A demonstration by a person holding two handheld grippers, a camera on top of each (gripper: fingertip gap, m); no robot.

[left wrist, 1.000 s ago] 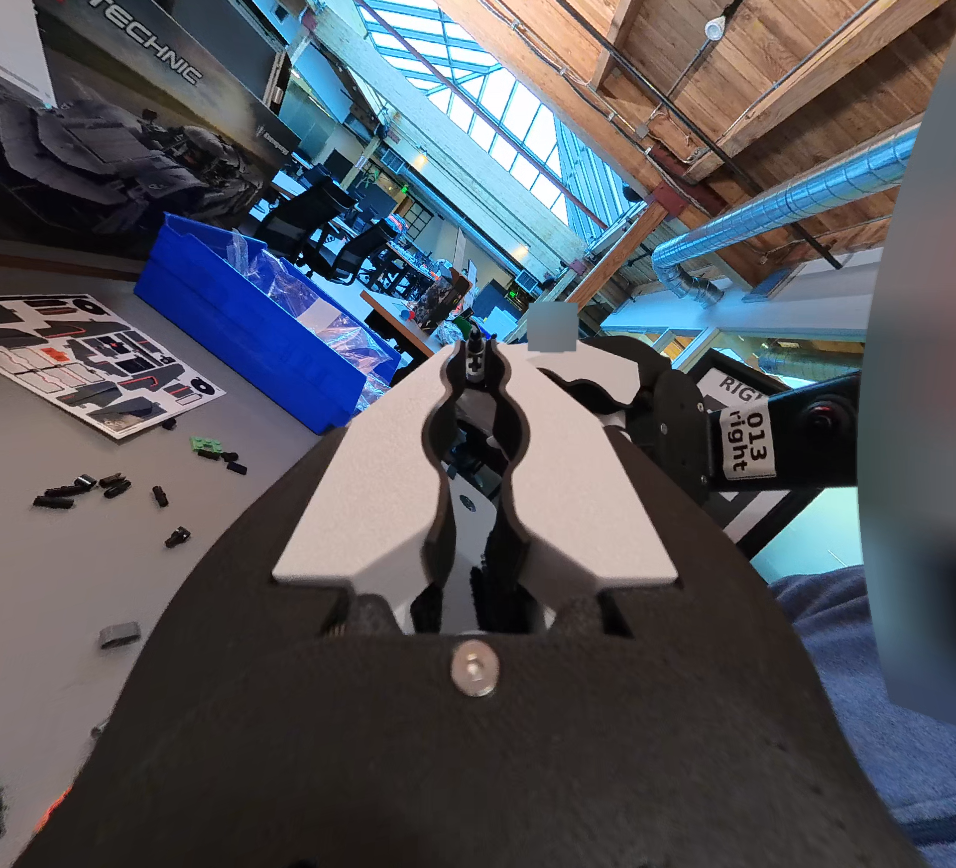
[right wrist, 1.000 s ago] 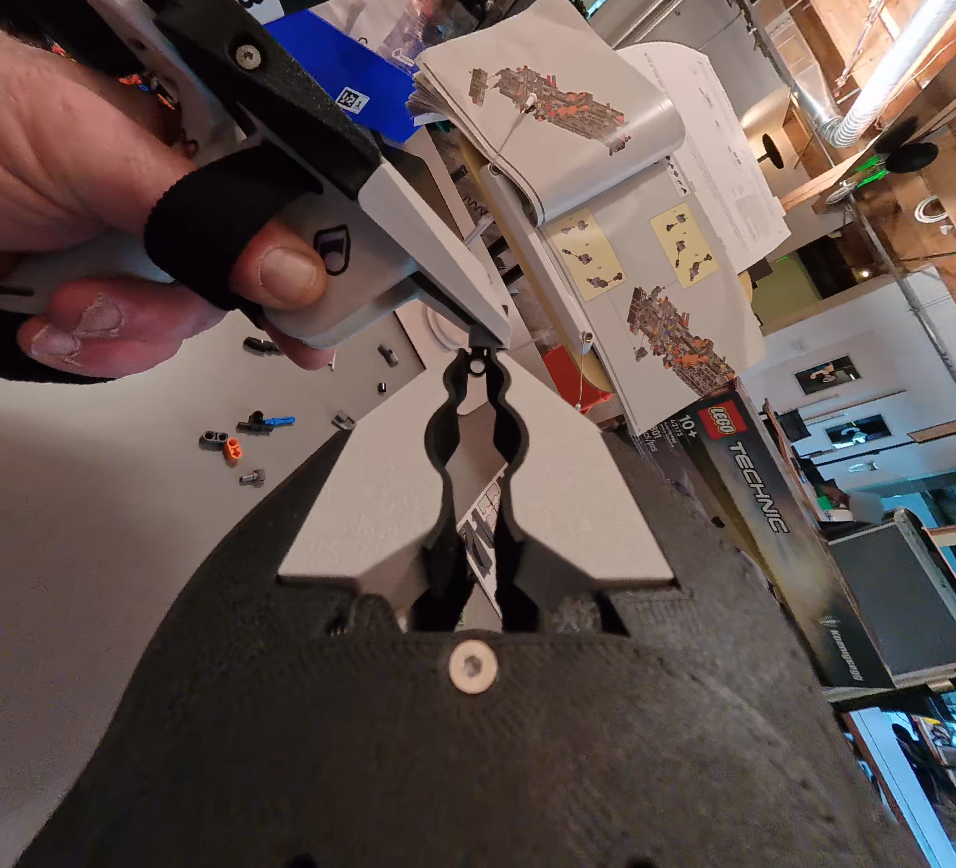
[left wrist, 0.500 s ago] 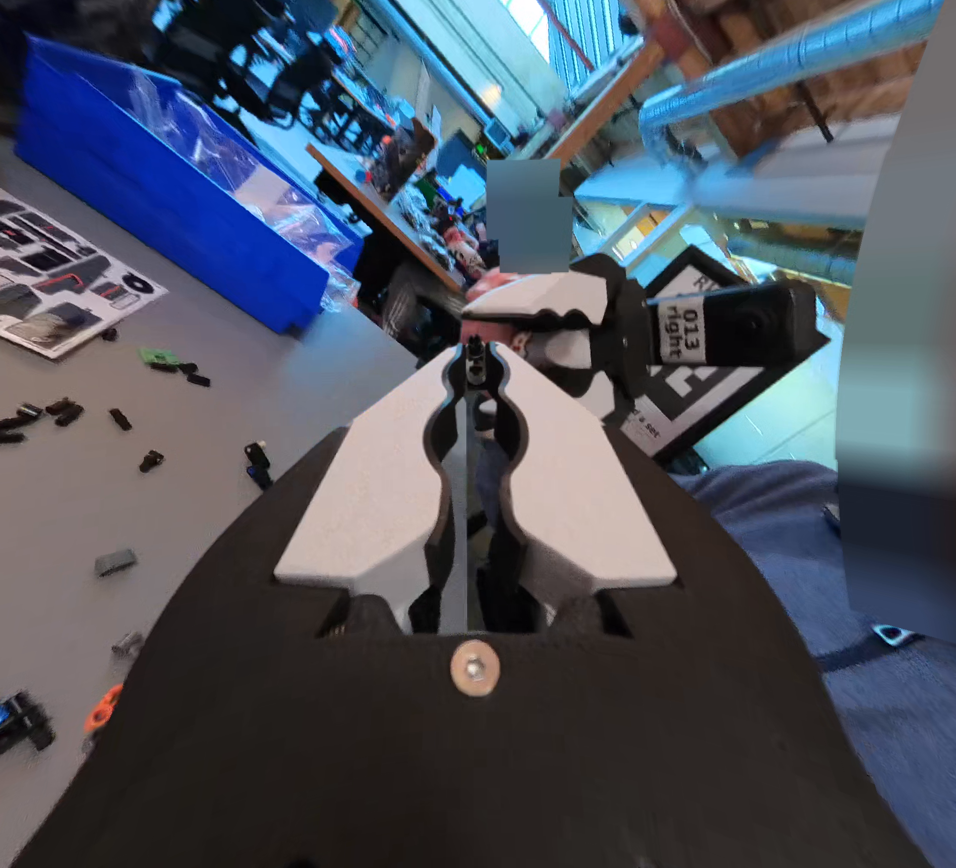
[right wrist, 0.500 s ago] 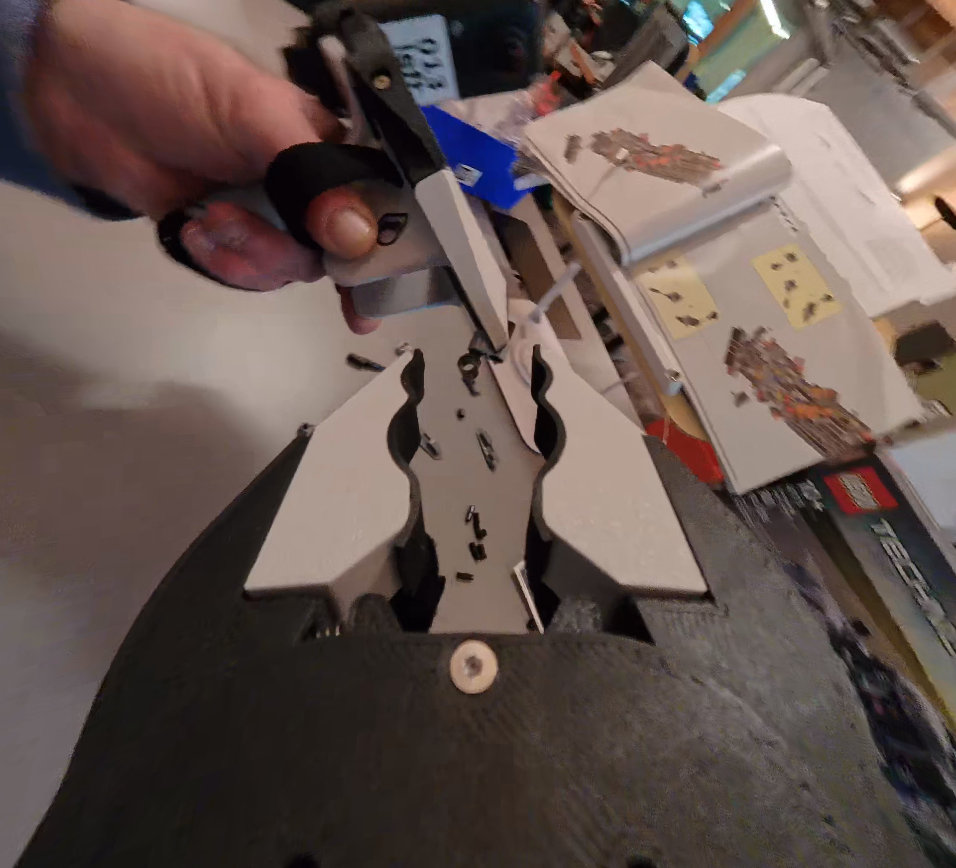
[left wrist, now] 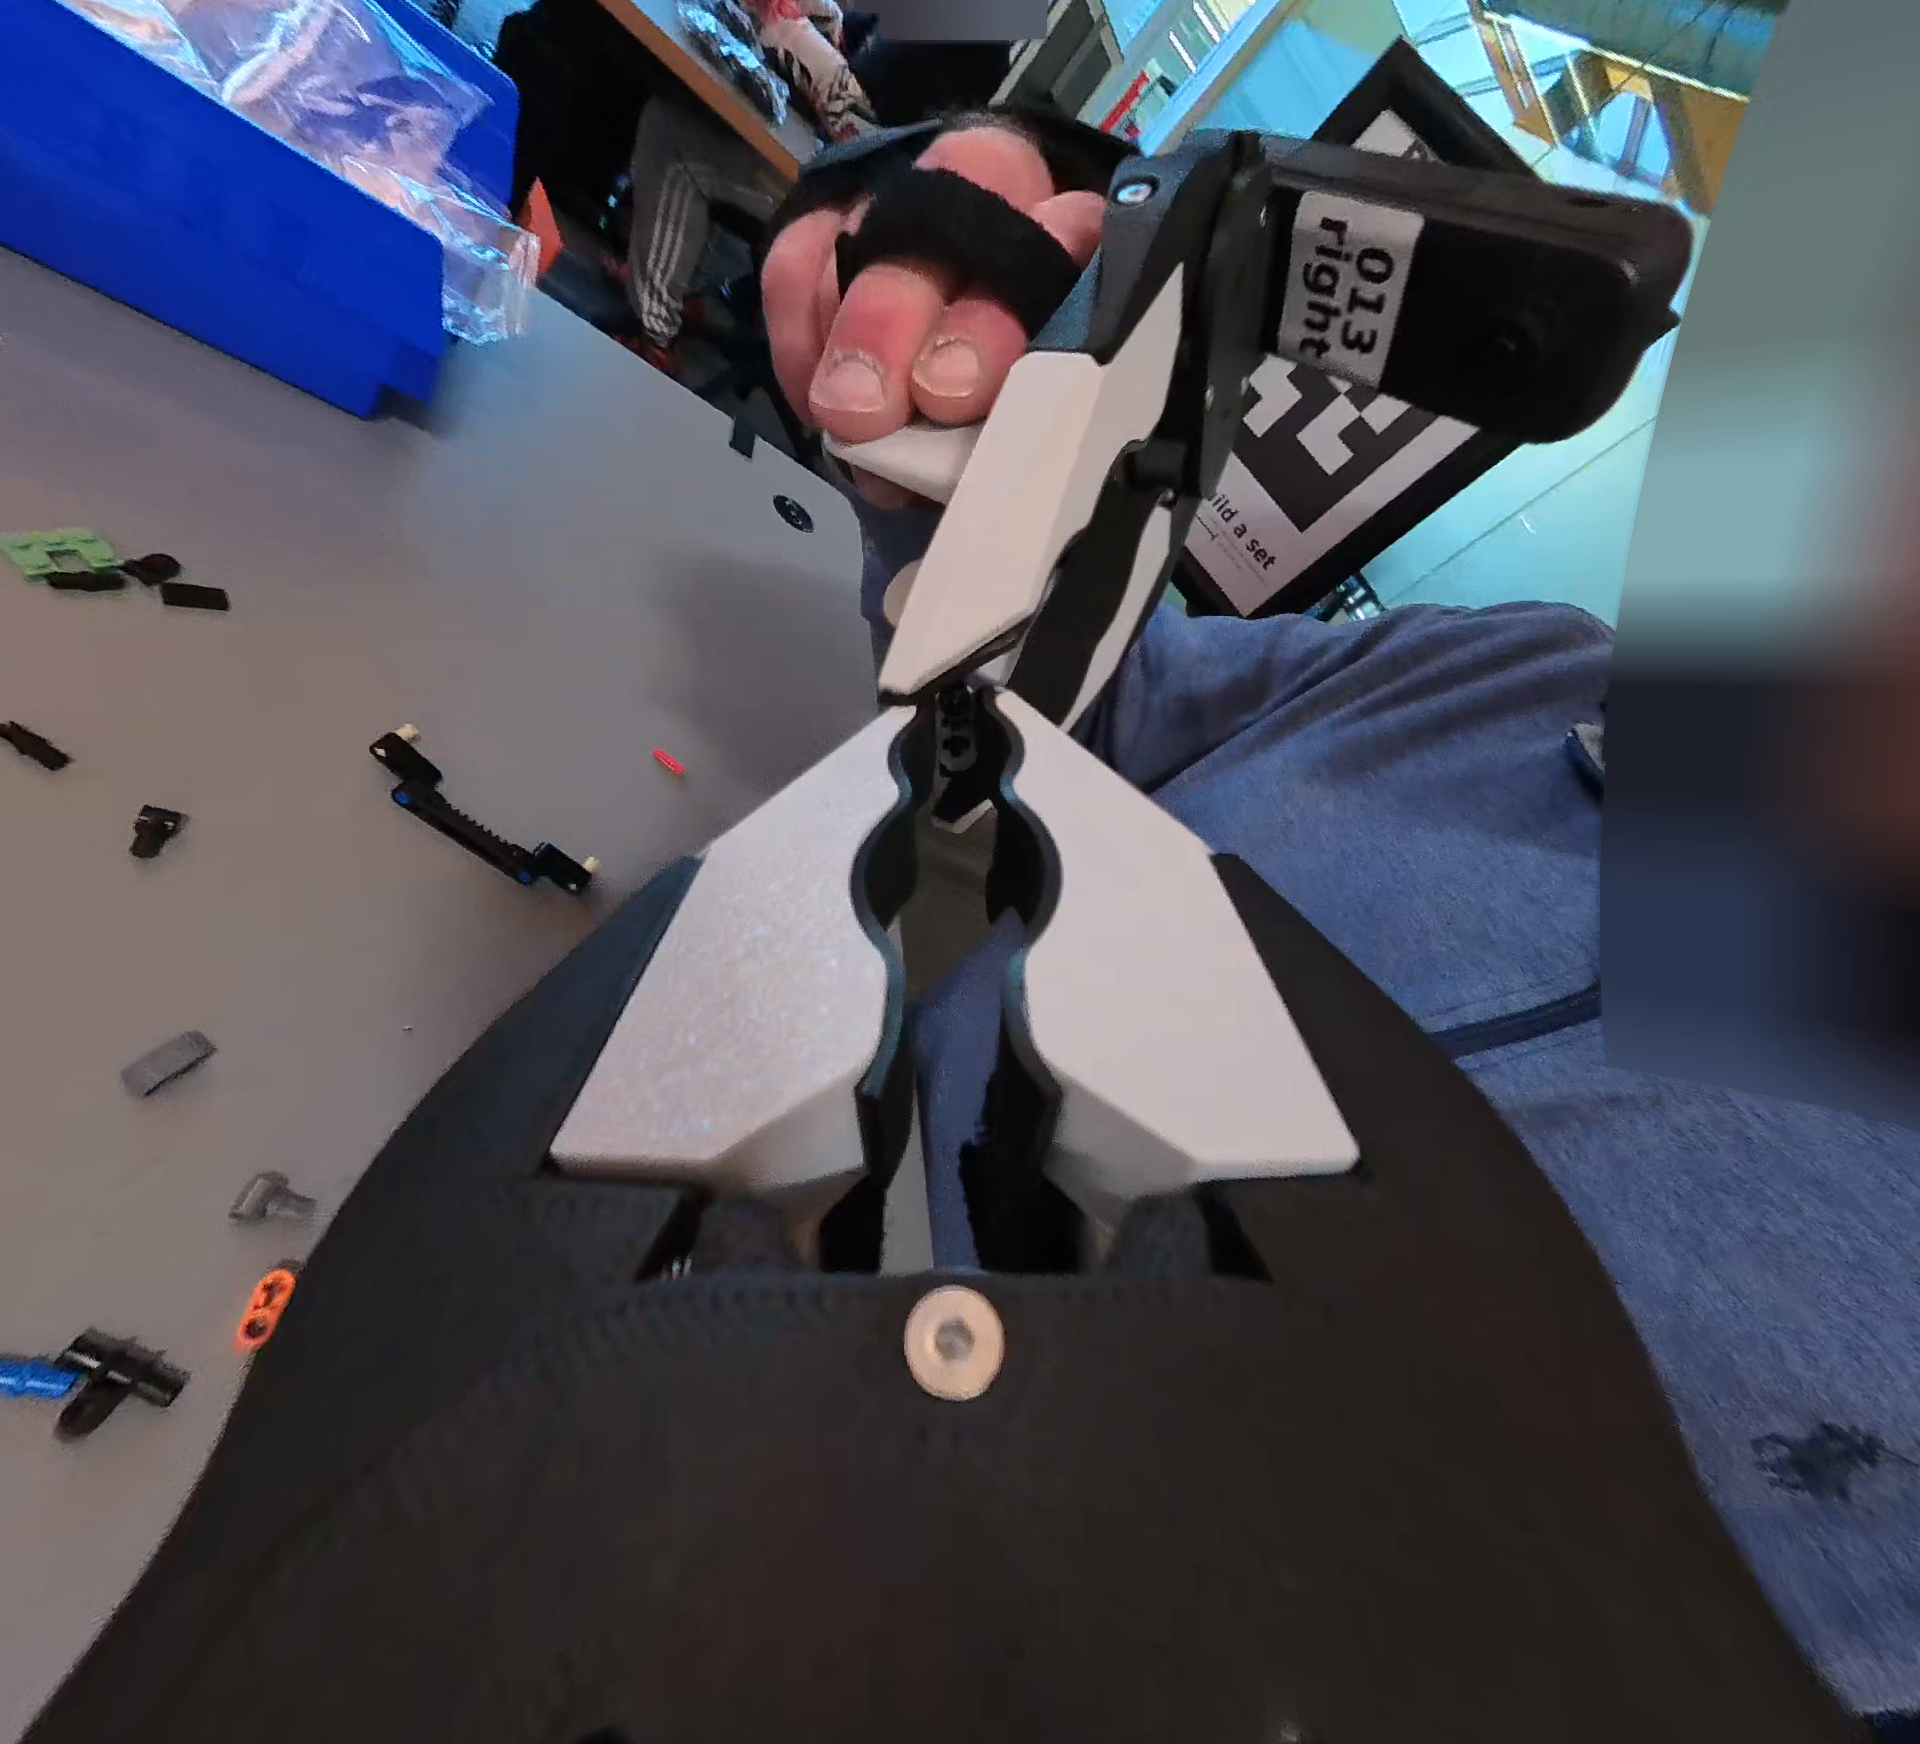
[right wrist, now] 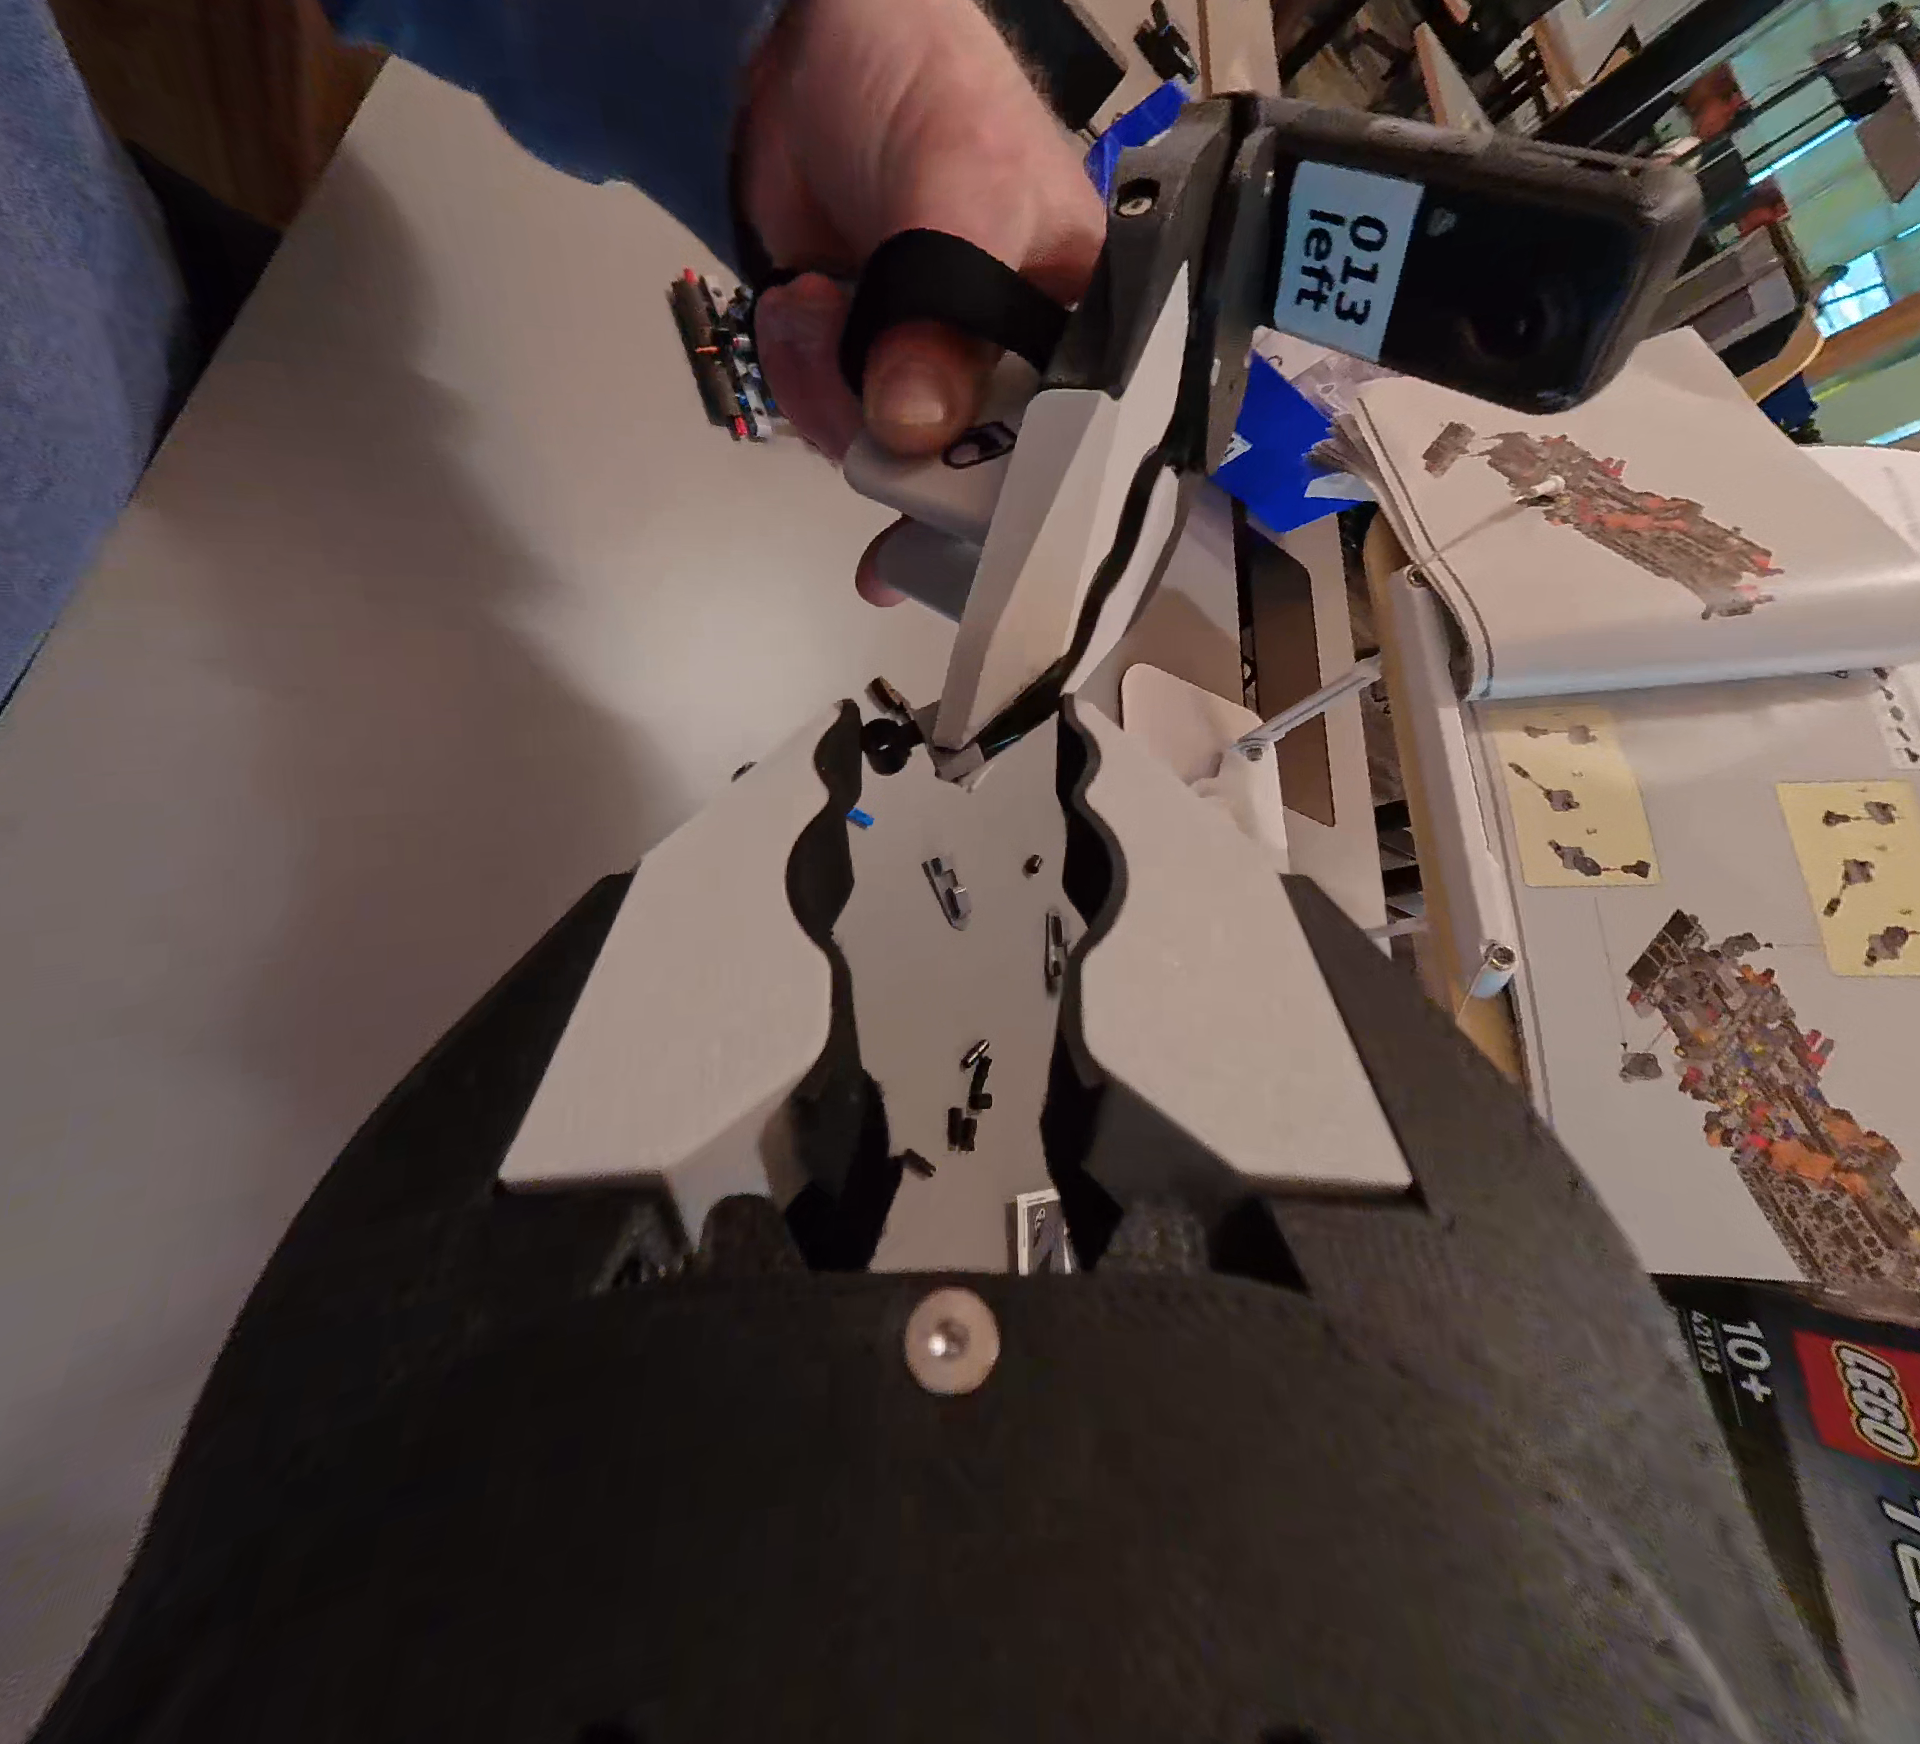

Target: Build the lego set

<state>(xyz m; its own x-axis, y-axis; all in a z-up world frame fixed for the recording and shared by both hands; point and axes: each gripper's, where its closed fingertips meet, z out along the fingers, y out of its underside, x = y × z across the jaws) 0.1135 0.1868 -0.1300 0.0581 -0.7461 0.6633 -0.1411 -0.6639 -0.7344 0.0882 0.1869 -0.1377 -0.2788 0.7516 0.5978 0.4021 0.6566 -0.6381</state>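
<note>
A small black lego piece (left wrist: 951, 738) is pinched at the very tips of the left gripper (left wrist: 951, 726), just above the centre of the left wrist view; the jaws are drawn narrow around it, touching its sides. The piece is short and dark, with pale markings on its face and what appear to be round holes, though its exact form cannot be told. In the right wrist view the same piece is seen near the middle of the frame as a small black ring-shaped end (right wrist: 885, 745) beside the closed tips of the left gripper. The right gripper (right wrist: 958, 730) is seen there with its fingers spread wide and nothing between them; the grey table (right wrist: 364, 655) and scattered small black parts (right wrist: 971, 1086) are visible through the gap. In the left wrist view the white tips of the right gripper come down from the upper centre to just beside the held piece; whether they touch it cannot be told. A black toothed beam with blue pins (left wrist: 480, 827) lies on the table at centre left, a blue bin (left wrist: 208, 198) stands at upper left, and an open instruction booklet (right wrist: 1662, 811) fills the right side of the right wrist view.
</note>
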